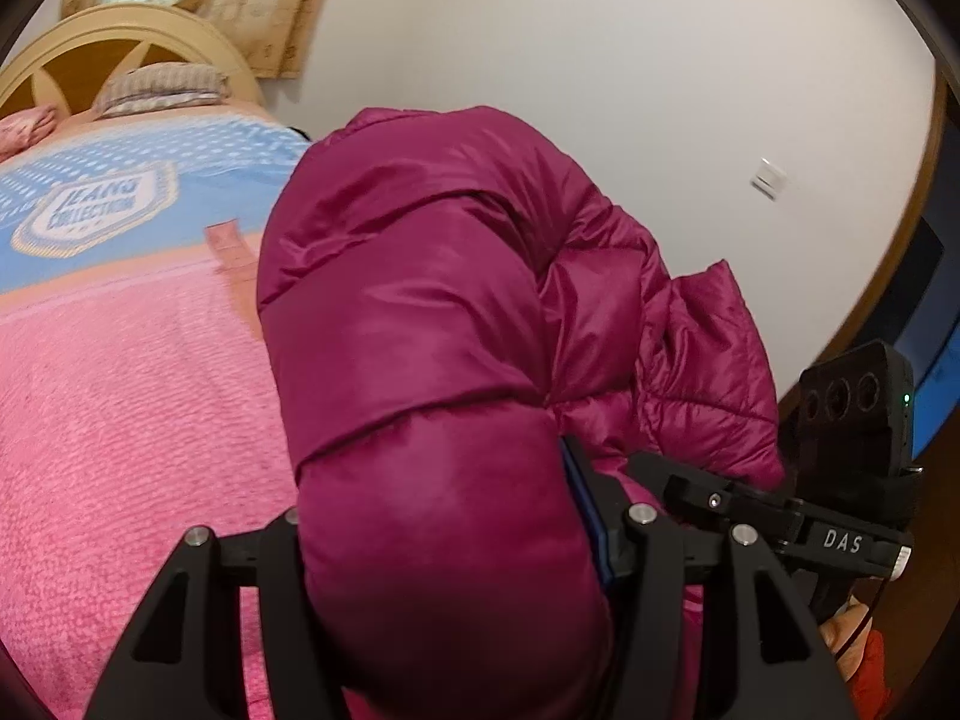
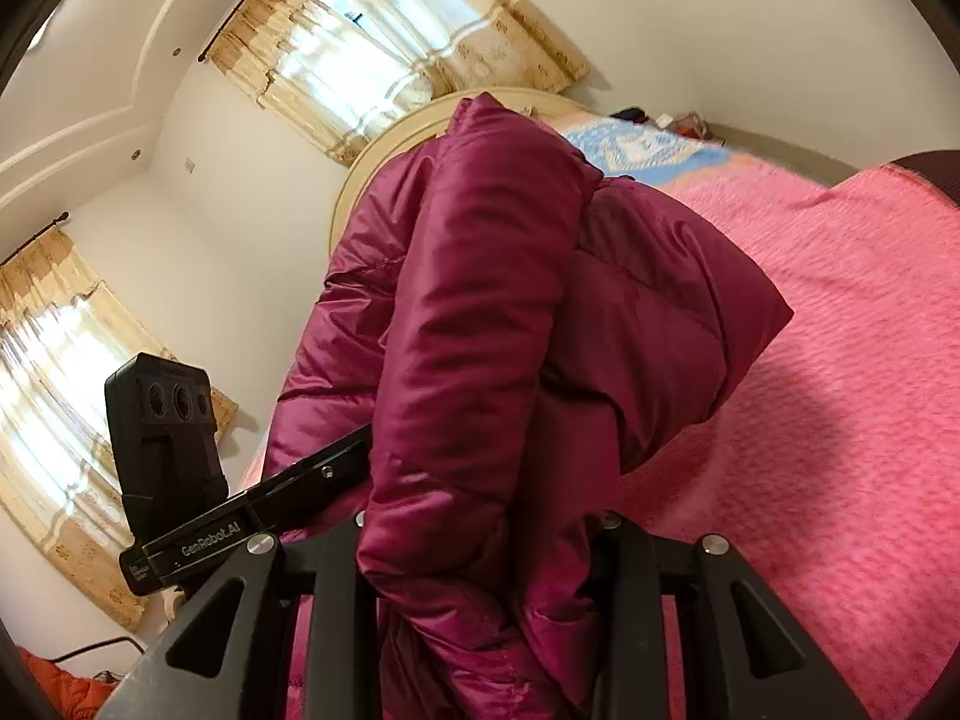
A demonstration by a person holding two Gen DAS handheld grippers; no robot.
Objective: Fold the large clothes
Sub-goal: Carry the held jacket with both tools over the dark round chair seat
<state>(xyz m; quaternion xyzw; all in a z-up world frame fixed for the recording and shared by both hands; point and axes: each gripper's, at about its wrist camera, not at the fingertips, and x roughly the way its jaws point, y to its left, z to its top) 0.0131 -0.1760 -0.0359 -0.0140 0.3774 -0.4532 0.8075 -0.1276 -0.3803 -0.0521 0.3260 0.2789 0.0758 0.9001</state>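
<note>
One magenta down jacket (image 1: 420, 312) is bunched up and lifted above the bed (image 1: 120, 396), held from two sides. The left gripper (image 1: 456, 546) has a thick puffy fold filling the gap between its jaws, which pinch it; the right gripper (image 2: 480, 546) has its jaws closed on another padded fold in the same way. From the left wrist view the right gripper shows just beside the jacket at the lower right, and from the right wrist view the left one shows low on the left, both close in against the cloth.

The bed carries a pink fuzzy blanket (image 2: 840, 396) with wide bare room on it beside the jacket. Farther up lies one blue patterned cover (image 1: 120, 204), then two pillows (image 1: 159, 87) against the cream headboard (image 1: 120, 24). Two curtained windows (image 2: 372, 54) show in the right wrist view. White wall (image 1: 600, 60) stands close behind the jacket.
</note>
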